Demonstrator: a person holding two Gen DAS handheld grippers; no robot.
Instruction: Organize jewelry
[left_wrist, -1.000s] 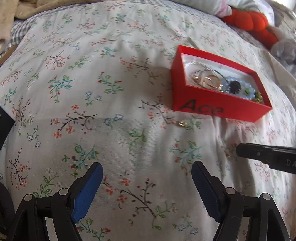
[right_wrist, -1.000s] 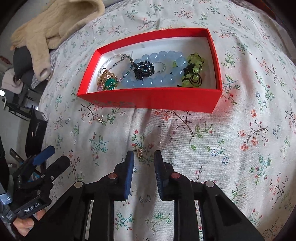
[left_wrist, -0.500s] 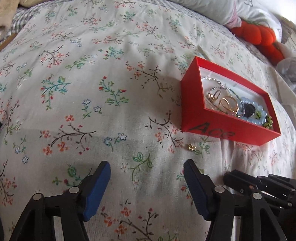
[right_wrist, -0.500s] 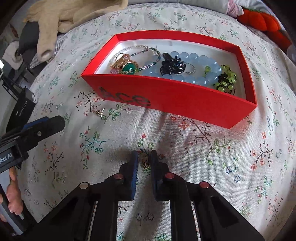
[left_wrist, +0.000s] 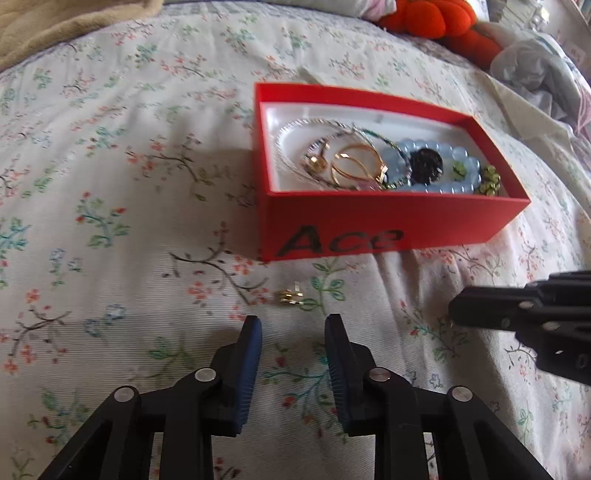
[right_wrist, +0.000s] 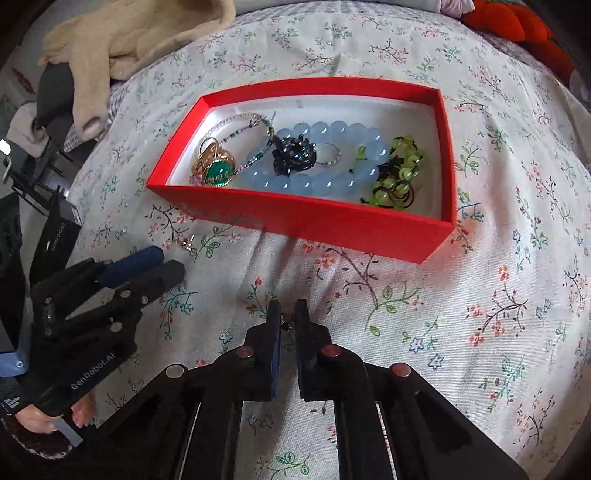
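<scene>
My right gripper (right_wrist: 287, 312) points steeply down at the floral bedspread (right_wrist: 480, 295), its jaws pinched nearly together on a tiny dark-and-gold piece (right_wrist: 285, 325), probably an earring, though it is too small and shaded to make out. Only the right wrist view shows that piece; in the left wrist view my right gripper (left_wrist: 458, 312) enters from the right edge, its tips seen side-on, and what they pinch is hidden.

My left gripper (left_wrist: 293, 325) has its blue pads (left_wrist: 251, 365) closing, with only cloth showing in the gap between them. Just beyond its tips a small gold earring (left_wrist: 291, 296) lies loose on the bedspread, not touched. The right view shows the same earring (right_wrist: 187, 244) just beside the left gripper's tips (right_wrist: 171, 260), at the near left of the box.

Farther off sits the open red box (right_wrist: 306, 221), white inside, with "Ace" on the wall that faces the left camera. In it lie a silver chain (right_wrist: 240, 122), a gold ring with a green stone (right_wrist: 218, 170), a pale blue bead bracelet (right_wrist: 321, 133), a black flower-shaped piece (right_wrist: 294, 157) and green beads on black cord (right_wrist: 400, 170). From the left view the green stone is hidden and only gold loops (left_wrist: 356, 164) show.

At the far left a cream knit garment (right_wrist: 110, 40) is cut off by the frame.
</scene>
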